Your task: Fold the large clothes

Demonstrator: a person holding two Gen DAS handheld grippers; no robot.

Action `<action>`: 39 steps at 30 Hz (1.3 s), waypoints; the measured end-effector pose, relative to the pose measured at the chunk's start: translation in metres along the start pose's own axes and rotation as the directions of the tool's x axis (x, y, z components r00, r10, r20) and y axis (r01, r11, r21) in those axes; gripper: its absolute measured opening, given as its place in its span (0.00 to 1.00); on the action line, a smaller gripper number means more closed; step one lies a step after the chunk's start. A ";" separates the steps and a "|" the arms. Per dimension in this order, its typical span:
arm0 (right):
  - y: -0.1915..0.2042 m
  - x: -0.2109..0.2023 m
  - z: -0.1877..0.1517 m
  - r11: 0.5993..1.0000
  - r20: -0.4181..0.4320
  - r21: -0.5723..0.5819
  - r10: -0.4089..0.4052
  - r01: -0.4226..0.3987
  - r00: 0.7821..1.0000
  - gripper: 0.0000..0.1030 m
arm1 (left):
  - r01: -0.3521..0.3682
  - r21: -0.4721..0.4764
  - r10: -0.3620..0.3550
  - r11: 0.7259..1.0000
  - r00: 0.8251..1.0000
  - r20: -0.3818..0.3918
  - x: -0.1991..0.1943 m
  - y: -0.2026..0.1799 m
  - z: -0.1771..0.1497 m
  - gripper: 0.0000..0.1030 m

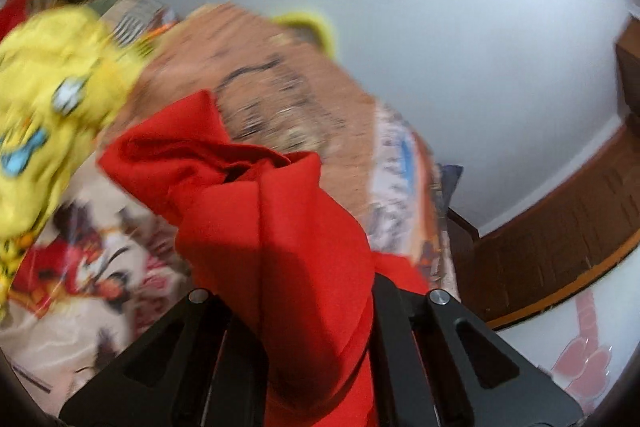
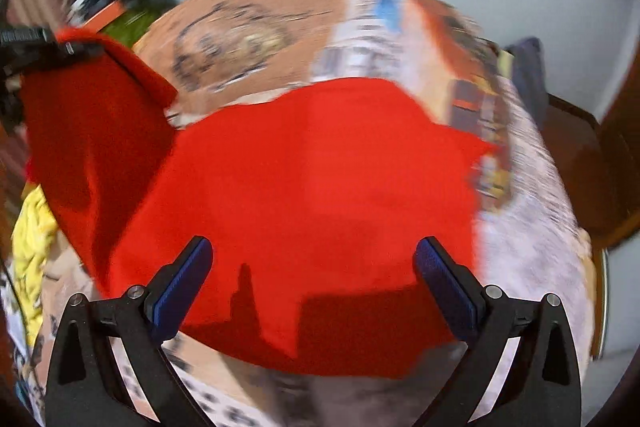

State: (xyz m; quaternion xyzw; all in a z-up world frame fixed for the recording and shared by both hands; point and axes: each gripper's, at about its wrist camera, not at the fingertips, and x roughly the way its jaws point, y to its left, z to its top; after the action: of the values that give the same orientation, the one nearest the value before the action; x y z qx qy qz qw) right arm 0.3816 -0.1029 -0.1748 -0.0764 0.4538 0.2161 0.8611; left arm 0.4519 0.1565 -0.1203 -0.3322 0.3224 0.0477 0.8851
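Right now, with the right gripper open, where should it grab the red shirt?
Probably the near hem of the red shirt, approached low from the front edge. That edge lies flat and free on the bedspread, directly between the right gripper fingers.

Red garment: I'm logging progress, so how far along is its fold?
Early. Done: most of the red garment lies spread on the printed bedsheet. In hand: the left gripper lifts one bunched end; the right gripper hovers open. Left: the folds themselves, plus the yellow garment.
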 end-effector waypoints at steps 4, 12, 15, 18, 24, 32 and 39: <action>-0.042 -0.017 -0.006 0.996 0.025 0.068 -0.051 0.049 0.998 0.98 | 0.077 0.156 -0.079 0.985 0.997 0.009 0.007 -0.087 -0.014 0.03; -0.103 -0.044 -0.029 0.978 0.030 0.187 -0.102 0.095 0.994 0.98 | 0.183 0.510 -0.037 0.840 0.958 -0.284 0.077 -0.176 -0.149 0.03; -0.119 -0.046 -0.039 0.971 0.010 0.199 -0.134 0.129 0.991 0.98 | 0.239 0.509 -0.021 0.827 0.918 -0.397 0.097 -0.163 -0.185 0.03; -0.133 -0.050 -0.051 0.966 -0.009 0.210 -0.155 0.153 0.988 0.98 | 0.309 0.428 -0.081 0.849 0.877 -0.473 0.101 -0.149 -0.194 0.03; -0.154 -0.059 -0.066 0.954 -0.030 0.241 -0.177 0.179 0.984 0.98 | 0.343 0.578 -0.130 0.741 0.917 -0.377 0.059 -0.186 -0.198 0.03; -0.158 -0.071 -0.073 0.949 -0.030 0.248 -0.193 0.194 0.981 0.98 | 0.371 0.561 -0.034 0.740 0.854 -0.520 0.095 -0.193 -0.234 0.03; -0.159 -0.090 -0.074 0.951 -0.006 0.245 -0.194 0.189 0.981 0.98 | 0.376 0.475 -0.008 0.796 0.790 -0.613 0.099 -0.163 -0.235 0.39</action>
State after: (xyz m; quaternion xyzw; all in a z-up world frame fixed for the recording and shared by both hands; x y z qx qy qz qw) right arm 0.3519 -0.2965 -0.1545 -0.0115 0.4596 0.0747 0.8849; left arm 0.4517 -0.1280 -0.2239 -0.0805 0.5385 -0.2506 0.8005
